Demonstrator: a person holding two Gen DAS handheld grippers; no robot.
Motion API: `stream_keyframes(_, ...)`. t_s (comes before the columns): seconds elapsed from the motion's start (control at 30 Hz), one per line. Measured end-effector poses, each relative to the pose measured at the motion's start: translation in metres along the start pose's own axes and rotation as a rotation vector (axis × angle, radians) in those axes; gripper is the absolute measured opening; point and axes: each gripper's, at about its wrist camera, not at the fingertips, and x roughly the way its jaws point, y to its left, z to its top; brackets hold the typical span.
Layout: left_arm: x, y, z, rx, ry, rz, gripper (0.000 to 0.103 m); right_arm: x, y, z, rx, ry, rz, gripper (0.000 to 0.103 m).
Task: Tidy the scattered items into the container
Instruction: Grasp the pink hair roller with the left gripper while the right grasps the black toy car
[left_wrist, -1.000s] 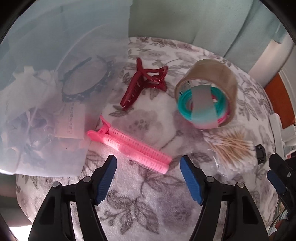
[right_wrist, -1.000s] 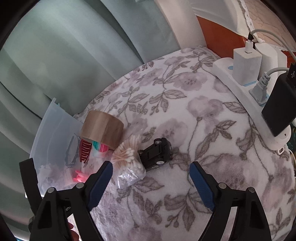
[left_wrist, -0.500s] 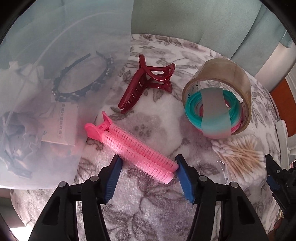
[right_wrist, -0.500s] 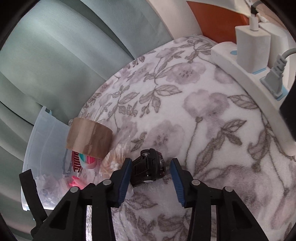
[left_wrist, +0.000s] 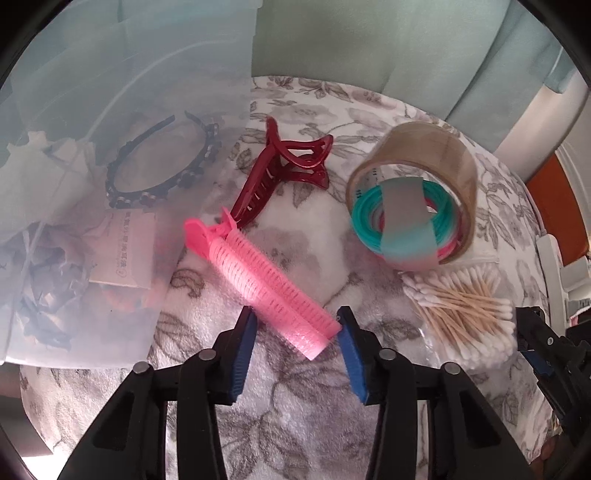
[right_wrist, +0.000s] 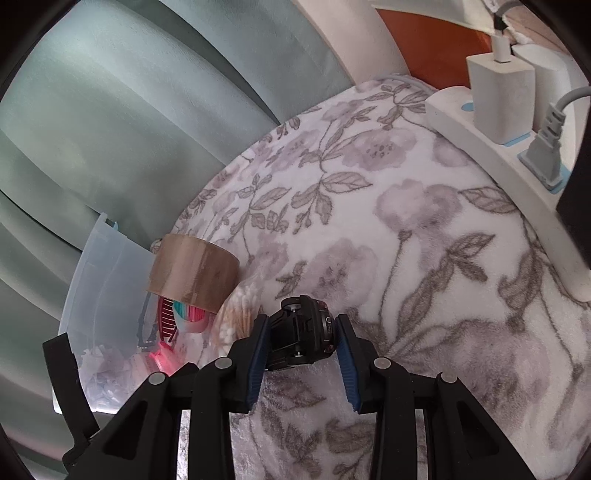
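Both jaws just narrowed: left gripper (left_wrist: 295, 332) clamps pink roller (left_wrist: 266, 284) (near end); right gripper (right_wrist: 301, 341) clamps black toy car (right_wrist: 301, 338).

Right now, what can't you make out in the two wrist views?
- Container contents, left wrist view: blurred behind its frosted wall; only a black headband and a card read.
- Black toy car, right wrist view: sides covered by the right tool closing on it.
- Cotton swabs, right wrist view: partly behind the tape roll and the tool.
- Power strip: cut off by the right edge.
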Motion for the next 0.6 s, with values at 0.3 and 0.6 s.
stream_keyframes(0.3, -0.023, -0.009, -0.011, 0.059, -0.015, -0.033, 0.037, -0.026, 0.001, -0.004, -0.003, -0.026, 0.01, 0.037)
stream_keyframes(0.6, -0.048, -0.004, -0.027, 0.107, -0.03, -0.038, 0.035, -0.048, 0.009, -0.015, -0.011, -0.027, 0.037, 0.037)
